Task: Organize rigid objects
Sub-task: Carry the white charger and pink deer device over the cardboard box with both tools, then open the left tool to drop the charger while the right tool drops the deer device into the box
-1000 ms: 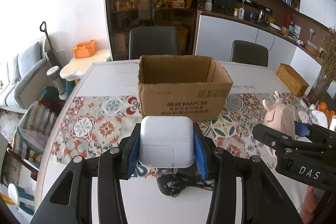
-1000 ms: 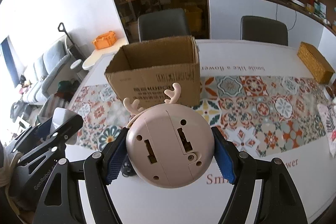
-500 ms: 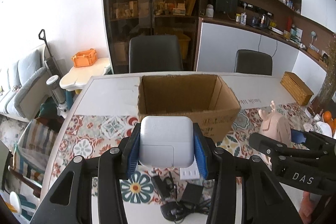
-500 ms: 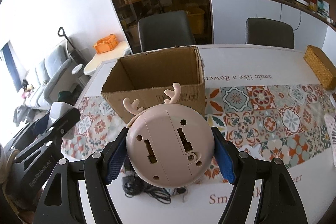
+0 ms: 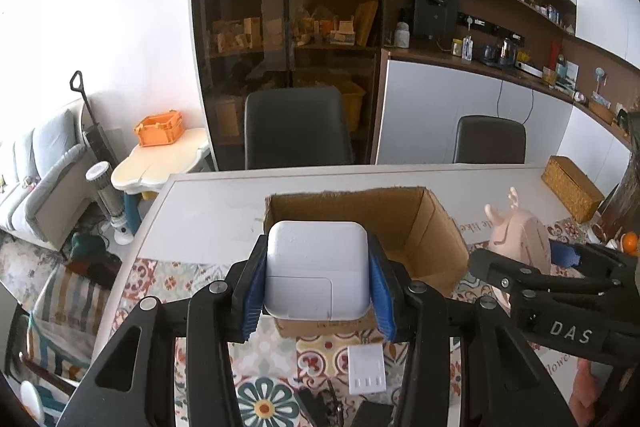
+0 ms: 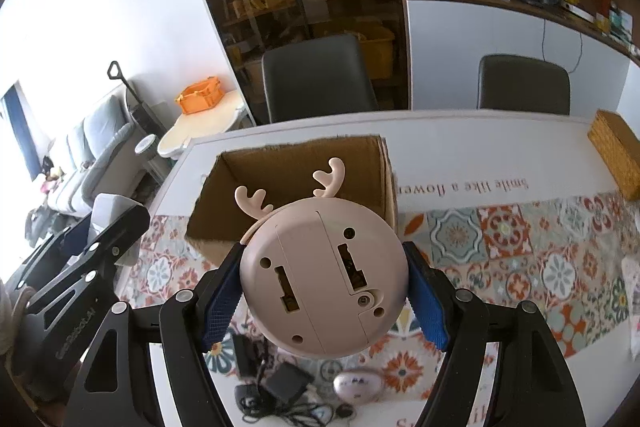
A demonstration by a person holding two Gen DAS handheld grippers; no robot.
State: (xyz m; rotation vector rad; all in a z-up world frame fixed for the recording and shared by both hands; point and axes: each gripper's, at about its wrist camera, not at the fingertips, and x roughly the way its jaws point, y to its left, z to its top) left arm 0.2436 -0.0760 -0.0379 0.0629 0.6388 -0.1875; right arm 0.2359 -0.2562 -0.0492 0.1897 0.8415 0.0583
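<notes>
My left gripper (image 5: 317, 281) is shut on a white square power adapter (image 5: 316, 269) and holds it above the near wall of an open cardboard box (image 5: 436, 223). My right gripper (image 6: 324, 293) is shut on a pink round deer-antler gadget (image 6: 320, 279), seen from its underside, just in front of the same box (image 6: 304, 163). The right gripper with the pink gadget (image 5: 520, 239) also shows at the right in the left wrist view. The left gripper (image 6: 100, 247) shows at the left in the right wrist view.
On the patterned table runner (image 6: 500, 239) below lie a white small plug (image 5: 366, 369), black adapters with cables (image 6: 280, 383) and a pale oval mouse (image 6: 358, 385). A woven basket (image 6: 618, 151) stands at the table's far right. Two dark chairs (image 5: 298, 127) stand behind the table.
Both grippers have risen and moved forward toward the box, so its inside now shows. Each still holds its object.
</notes>
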